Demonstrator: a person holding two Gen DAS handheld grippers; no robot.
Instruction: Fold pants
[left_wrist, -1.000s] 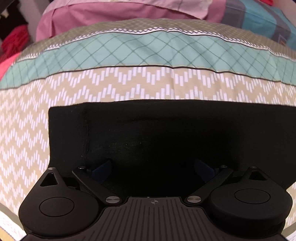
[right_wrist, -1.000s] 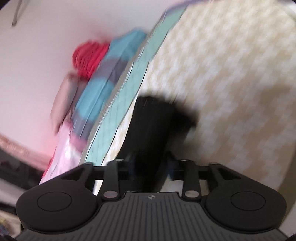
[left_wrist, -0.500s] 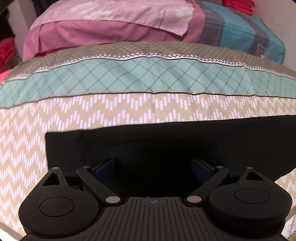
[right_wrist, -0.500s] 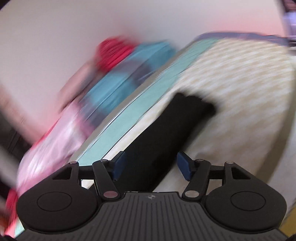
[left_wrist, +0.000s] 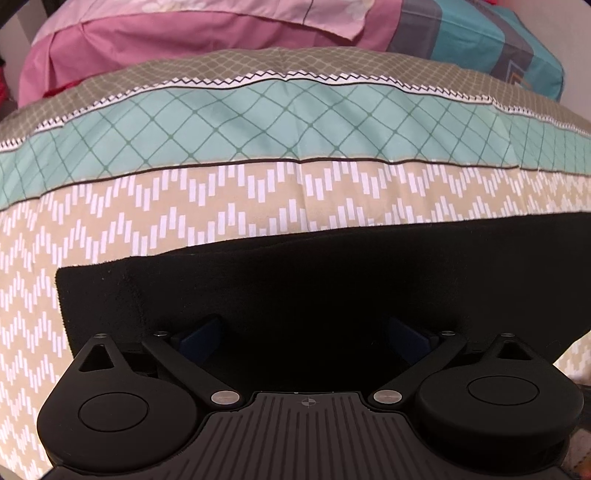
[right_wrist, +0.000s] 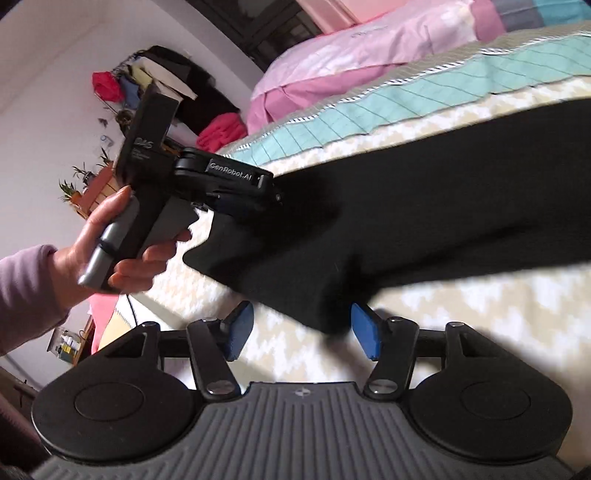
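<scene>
Right gripper (right_wrist: 301, 328): we hold it low over the bedspread with its two blue pads (right_wrist: 364, 330) spread apart, nothing between them; a corner of the black pants (right_wrist: 388, 221) sits just ahead of the gap.
Left gripper (left_wrist: 306, 332): our other tool hovers over the pants' left end, its two blue fingers (left_wrist: 201, 332) spread wide, black cloth beneath the gap and no pinch visible.
Left hand (right_wrist: 110, 251): in the right wrist view we see it wrapped around the left gripper's handle, a lilac sleeve (right_wrist: 26, 280) at the wrist.
Pants: one pair, black, lying as a long band across the bedspread (left_wrist: 221, 206); in the left wrist view (left_wrist: 332, 280) its left edge is straight and squared, and its far edge runs straight across.
Open room: we see bare chevron bedspread to the left of the pants and beyond the far edge, as far as the teal diamond band (left_wrist: 277, 122).
Pillows: we count two at the head of the bed, one pink (left_wrist: 184, 40), one teal and grey (left_wrist: 480, 40).
Far corner: a heap of clothes (right_wrist: 166, 92) sits against the wall in the right wrist view.
</scene>
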